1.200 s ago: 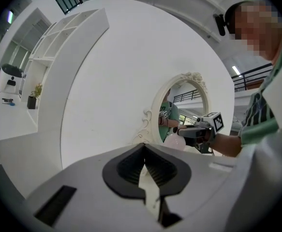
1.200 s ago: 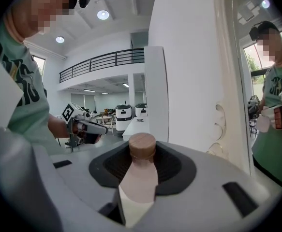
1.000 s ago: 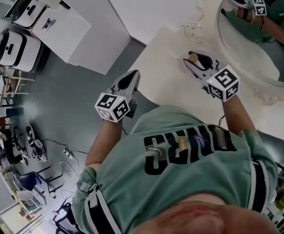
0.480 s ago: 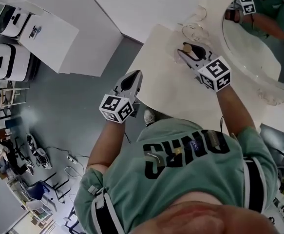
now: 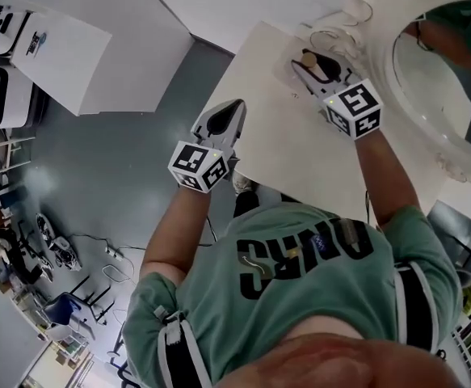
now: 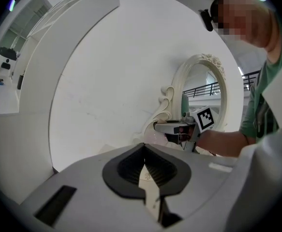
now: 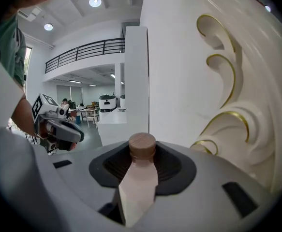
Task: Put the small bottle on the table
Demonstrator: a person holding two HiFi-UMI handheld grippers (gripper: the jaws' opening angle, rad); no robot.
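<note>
- Brown wood-look cap [image 7: 142,145] on top, pale body below: that's the small bottle [image 7: 139,185], and it's standing upright, pinched between the two dark pads of the right gripper [image 5: 306,63].
- So that claw is partway closed and clamped on the bottle's body, with the cap poking up above the pads.
- From the head view we see the right forearm [image 5: 384,180] stretched well out over the cream table [image 5: 275,136]. The gripper is tipped a bit downward, and its marker cube [image 5: 355,109] faces up at us.
- The bottle sits at the far side of the table, just beside the curly white-and-gold frame of the mirror [image 7: 228,122].
- We can't tell whether the bottle's base is touching the tabletop, since the gripper body hides it in every view.
- The left gripper [image 5: 233,111] is pressed closed to a point. In its own view the pads meet at the tips with nothing between them.
- The left forearm [image 5: 174,229] is bent and held closer to the body than the right one. That gripper points nearly level, roughly above the near left edge of the table, with grey floor [image 5: 122,160] under the rest of it.
- The two grippers are well apart, and each one shows up small in the other's view.
- We're looking down past a green shirt [image 5: 300,273] at all this.
</note>
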